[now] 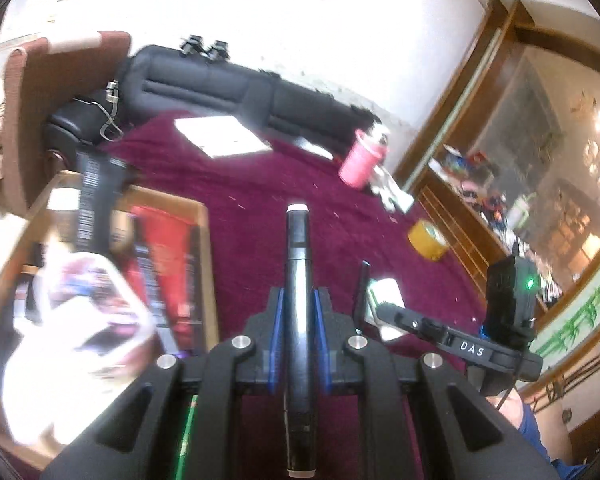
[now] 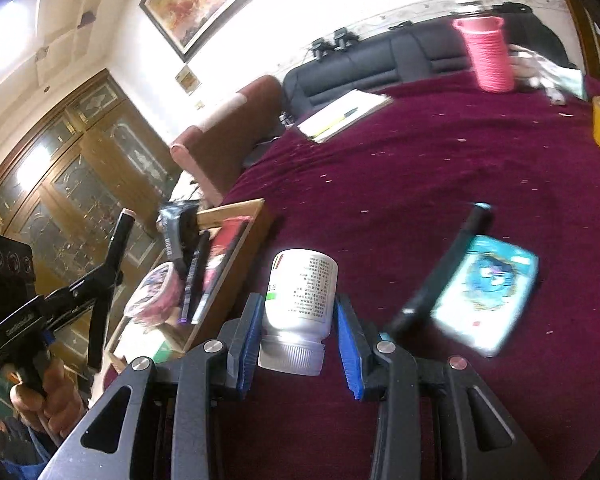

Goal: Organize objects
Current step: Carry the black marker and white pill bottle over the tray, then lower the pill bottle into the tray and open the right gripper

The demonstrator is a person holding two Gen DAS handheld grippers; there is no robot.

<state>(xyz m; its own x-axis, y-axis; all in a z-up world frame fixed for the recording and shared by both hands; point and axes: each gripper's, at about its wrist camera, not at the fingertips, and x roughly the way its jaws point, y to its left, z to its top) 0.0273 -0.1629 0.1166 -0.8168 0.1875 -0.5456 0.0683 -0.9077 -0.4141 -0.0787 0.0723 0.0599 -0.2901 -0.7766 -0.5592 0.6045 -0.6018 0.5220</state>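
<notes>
Two handheld grippers work over a table covered in dark red, velvety cloth (image 2: 440,168) speckled with small crumbs. The left gripper (image 1: 299,312) is clenched on a slim black marker pen (image 1: 298,280) with a pale cap, which runs lengthwise between the blue ribbed pads and points forward. The right gripper (image 2: 296,328) is grasping a white plastic pill bottle (image 2: 300,300); its pads press on both sides of the smooth round body, the ribbed screw cap faces the camera, and the printed label faces up.

The step in hand looks like carrying both items toward the shallow wooden tray (image 2: 236,210) at the table's left edge. The tray already holds a flat red box (image 1: 168,248), dark pens, a black tube (image 1: 94,196) with white print propped on its rim, and a round clear-lidded container (image 2: 156,292); its contents are blurred.

The next move probably calls for bringing each gripper over a free part of the tray, lowering it, and letting go without knocking what already lies there. The bottle is round and may roll once released.

Not yet put away on the cloth are another black pen (image 2: 444,268), touching or just beside a glossy turquoise card pack (image 2: 488,292), a yellow tape roll (image 1: 428,240), a pink ribbed cup (image 2: 488,56) and an open notebook (image 2: 344,114). A black padded case (image 1: 236,88) lies along the far edge
</notes>
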